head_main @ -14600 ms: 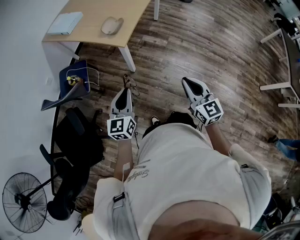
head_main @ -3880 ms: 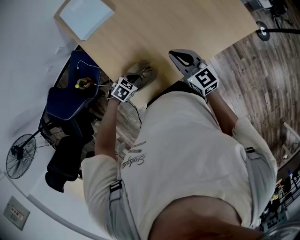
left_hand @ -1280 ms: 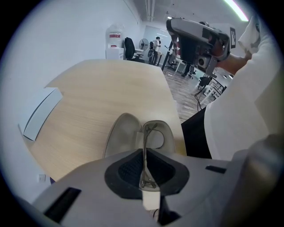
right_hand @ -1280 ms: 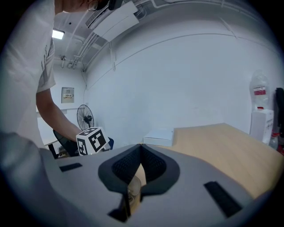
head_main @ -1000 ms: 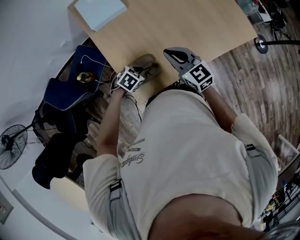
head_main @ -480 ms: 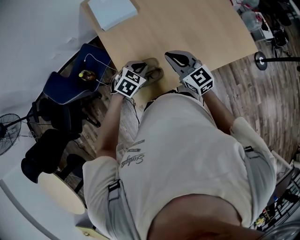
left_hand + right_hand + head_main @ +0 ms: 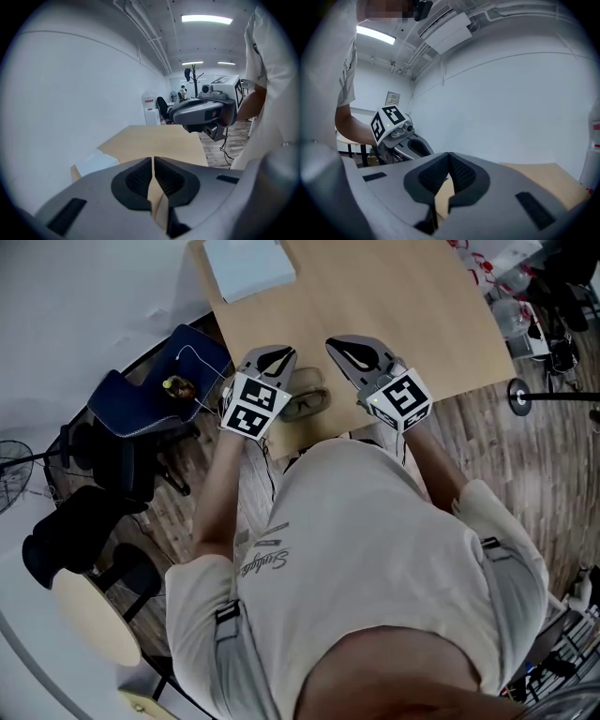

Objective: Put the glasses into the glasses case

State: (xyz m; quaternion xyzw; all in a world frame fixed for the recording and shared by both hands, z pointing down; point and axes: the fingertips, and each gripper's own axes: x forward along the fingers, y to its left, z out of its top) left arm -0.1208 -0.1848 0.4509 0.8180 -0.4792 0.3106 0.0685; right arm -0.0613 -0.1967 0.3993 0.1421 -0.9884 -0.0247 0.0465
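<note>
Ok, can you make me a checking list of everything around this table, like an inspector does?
Surface: wooden table.
Job's things: glasses case at the near edge, between the tools; glasses too unclear to make out.
Clutter: white pad at the far corner.
Grippers: left tool shut, empty; right tool shut, empty.
Cables: white cord over the blue seat.
Surroundings: black office chair, round stool, wood floor.

Ceiling strip lights, dim head view, fisheye-warped edges.
</note>
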